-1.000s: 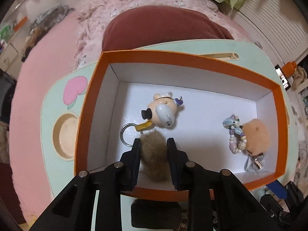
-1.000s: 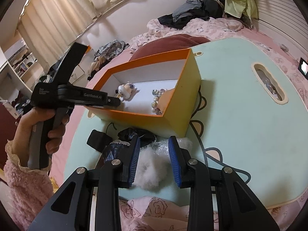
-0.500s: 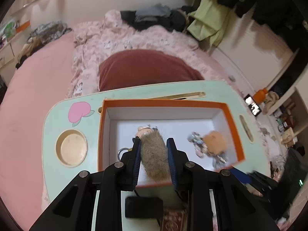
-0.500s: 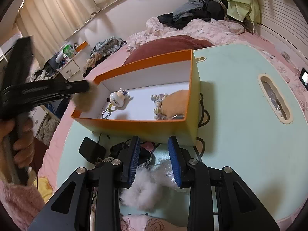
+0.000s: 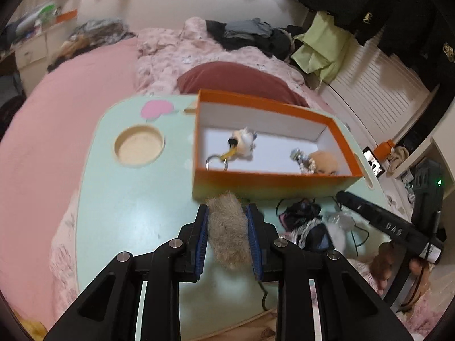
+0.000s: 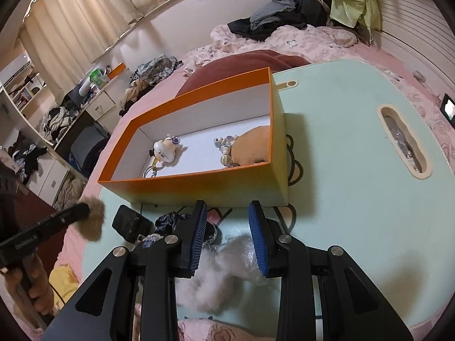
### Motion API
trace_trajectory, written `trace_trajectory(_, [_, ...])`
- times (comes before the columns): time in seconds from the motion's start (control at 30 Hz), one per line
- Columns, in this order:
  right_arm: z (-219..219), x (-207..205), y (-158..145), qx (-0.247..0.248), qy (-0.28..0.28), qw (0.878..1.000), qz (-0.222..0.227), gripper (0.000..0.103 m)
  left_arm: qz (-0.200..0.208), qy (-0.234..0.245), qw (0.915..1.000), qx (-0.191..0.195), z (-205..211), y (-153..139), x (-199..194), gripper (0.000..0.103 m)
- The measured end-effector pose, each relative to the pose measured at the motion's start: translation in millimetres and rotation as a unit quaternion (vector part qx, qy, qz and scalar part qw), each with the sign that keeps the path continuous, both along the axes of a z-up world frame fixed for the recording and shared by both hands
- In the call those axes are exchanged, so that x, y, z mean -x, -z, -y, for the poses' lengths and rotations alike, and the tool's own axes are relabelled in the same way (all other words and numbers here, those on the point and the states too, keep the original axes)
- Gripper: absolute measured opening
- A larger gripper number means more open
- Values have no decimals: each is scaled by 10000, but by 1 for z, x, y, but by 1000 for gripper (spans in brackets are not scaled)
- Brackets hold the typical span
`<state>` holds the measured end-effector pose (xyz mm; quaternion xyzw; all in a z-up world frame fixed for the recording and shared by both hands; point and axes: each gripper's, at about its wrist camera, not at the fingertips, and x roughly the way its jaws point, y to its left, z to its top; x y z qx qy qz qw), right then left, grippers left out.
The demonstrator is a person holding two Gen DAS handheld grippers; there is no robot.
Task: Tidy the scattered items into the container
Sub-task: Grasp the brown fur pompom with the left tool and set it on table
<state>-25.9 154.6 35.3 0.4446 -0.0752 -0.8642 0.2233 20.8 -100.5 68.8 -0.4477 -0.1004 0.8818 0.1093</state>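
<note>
An orange box [image 5: 270, 182] [image 6: 199, 190] with a white inside stands on the mint table [image 5: 128, 199]. In it lie a white duck keychain [image 5: 241, 145] [image 6: 166, 150], a bead bracelet [image 5: 304, 162] and a tan plush [image 6: 253, 147]. My left gripper [image 5: 227, 213] is shut on a brown fur pompom [image 5: 229, 233], held in front of the box and outside it; it also shows in the right wrist view [image 6: 92, 218]. My right gripper [image 6: 227, 216] is open above a white fluffy item [image 6: 224, 270]. Dark fabric items [image 6: 170, 224] lie beside it.
A black block [image 6: 129, 223] and a cord lie on the table near the box front. The table has a round cup recess [image 5: 139, 147] and a slot handle [image 6: 403, 139]. A bed with pink covers and a maroon pillow [image 5: 236, 76] lies behind.
My left gripper has pulled back and up out of the box with the pompom still in it. My right gripper has risen slightly above the white fluffy item.
</note>
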Motion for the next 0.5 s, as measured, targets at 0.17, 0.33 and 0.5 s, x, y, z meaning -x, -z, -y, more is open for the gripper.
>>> trace_trajectory(0.17, [-7,0,-8,104,91,9999,-40,32,254,116,9996,16,-2,29,-7,25])
trace_trajectory(0.33, [-6,-1,-20,210,76,9996,-151,32,271,180,9994,-106,-11,44,-7,28])
trace_trajectory(0.5, [17,18,-43,453,-183,9987,-152,32,-30,248,9997,15,-31,48,-9,75])
